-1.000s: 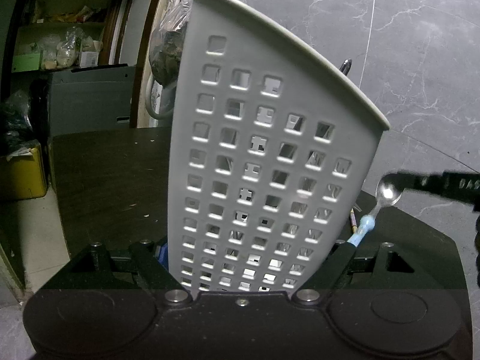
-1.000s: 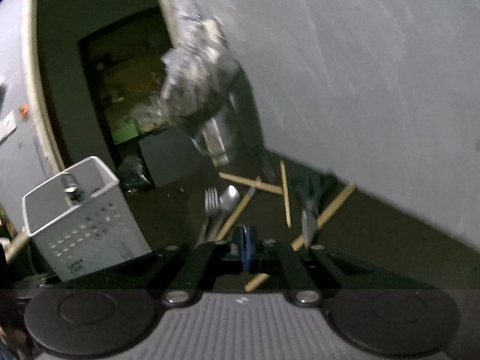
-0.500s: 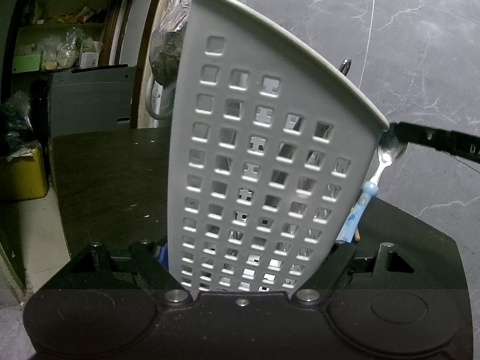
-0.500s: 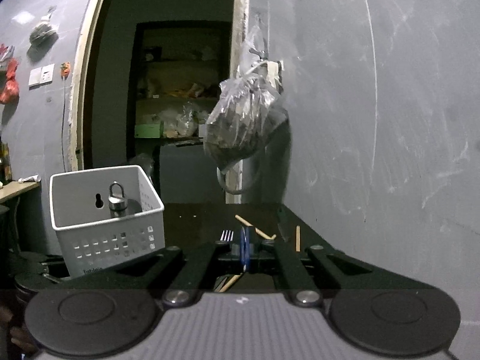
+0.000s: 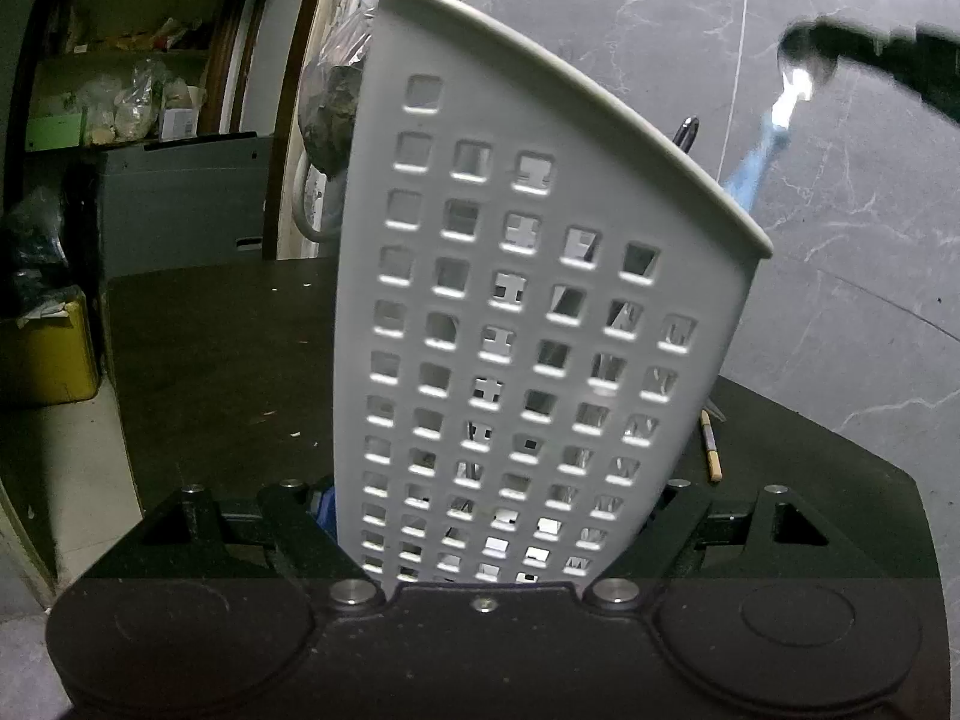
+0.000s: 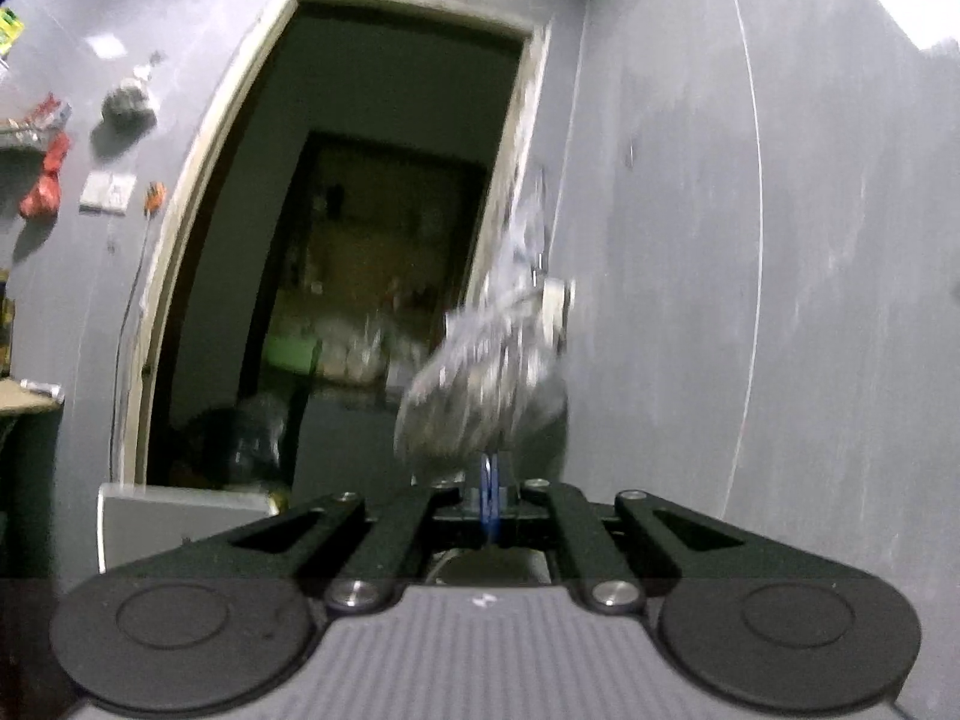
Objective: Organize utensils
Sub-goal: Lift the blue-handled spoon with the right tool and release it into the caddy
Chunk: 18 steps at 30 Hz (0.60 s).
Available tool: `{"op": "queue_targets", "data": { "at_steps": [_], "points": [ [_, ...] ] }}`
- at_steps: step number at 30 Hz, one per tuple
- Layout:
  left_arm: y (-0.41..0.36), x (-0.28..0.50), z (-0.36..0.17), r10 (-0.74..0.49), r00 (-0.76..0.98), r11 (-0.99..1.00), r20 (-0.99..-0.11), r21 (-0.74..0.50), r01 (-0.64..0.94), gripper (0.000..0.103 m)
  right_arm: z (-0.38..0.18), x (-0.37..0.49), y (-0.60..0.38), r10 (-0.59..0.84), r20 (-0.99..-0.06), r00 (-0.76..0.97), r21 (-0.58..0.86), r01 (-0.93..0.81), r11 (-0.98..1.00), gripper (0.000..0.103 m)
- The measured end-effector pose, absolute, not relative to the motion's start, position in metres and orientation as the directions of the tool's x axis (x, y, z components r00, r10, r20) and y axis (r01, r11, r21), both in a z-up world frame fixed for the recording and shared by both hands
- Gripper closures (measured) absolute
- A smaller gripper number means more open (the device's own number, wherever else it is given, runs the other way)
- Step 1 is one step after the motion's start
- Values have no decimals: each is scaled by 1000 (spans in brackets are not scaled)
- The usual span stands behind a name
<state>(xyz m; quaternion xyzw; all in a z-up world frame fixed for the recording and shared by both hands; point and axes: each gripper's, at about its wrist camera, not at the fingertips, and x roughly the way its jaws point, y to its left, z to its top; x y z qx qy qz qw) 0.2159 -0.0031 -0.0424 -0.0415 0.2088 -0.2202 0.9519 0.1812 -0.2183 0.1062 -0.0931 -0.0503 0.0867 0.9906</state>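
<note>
White perforated plastic utensil basket (image 5: 528, 312) stands on the dark table (image 5: 210, 360), clamped by the left gripper (image 5: 489, 516). Above its right rim, clear of it, the right gripper (image 5: 870, 60), pressed together, seemingly pinches a blurred blue-handled metal spoon (image 5: 774, 126) by its bowl.

White square-holed basket (image 5: 510, 324), blue-handled spoon (image 5: 757, 151), dark table (image 5: 210, 360), grey marbled wall (image 5: 840, 228).

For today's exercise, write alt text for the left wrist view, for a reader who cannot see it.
A white perforated utensil basket fills the frame, tilted and clamped in the left gripper above a dark table. At upper right, the right gripper dangles a blue-handled spoon above the basket's rim, against a grey marbled wall.
</note>
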Motion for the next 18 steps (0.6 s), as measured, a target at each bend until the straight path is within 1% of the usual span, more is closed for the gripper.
{"op": "queue_targets", "data": {
  "at_steps": [4,10,14,18],
  "points": [
    [-3,216,-42,-437,816,899,-379,-171,402,21,120,177,-204,209,166,964,-233,-168,958,102],
    [-3,216,-43,-437,816,899,-379,-171,402,21,129,177,-178,240,243,940,-306,-161,938,102],
    [-3,216,-42,-437,816,899,-379,-172,402,21,127,187,-160,267,249,931,-356,-168,919,102],
    [-3,216,-43,-438,816,899,-379,-172,403,21,118,201,-146,293,208,933,-386,-197,901,102]
  ]
}}
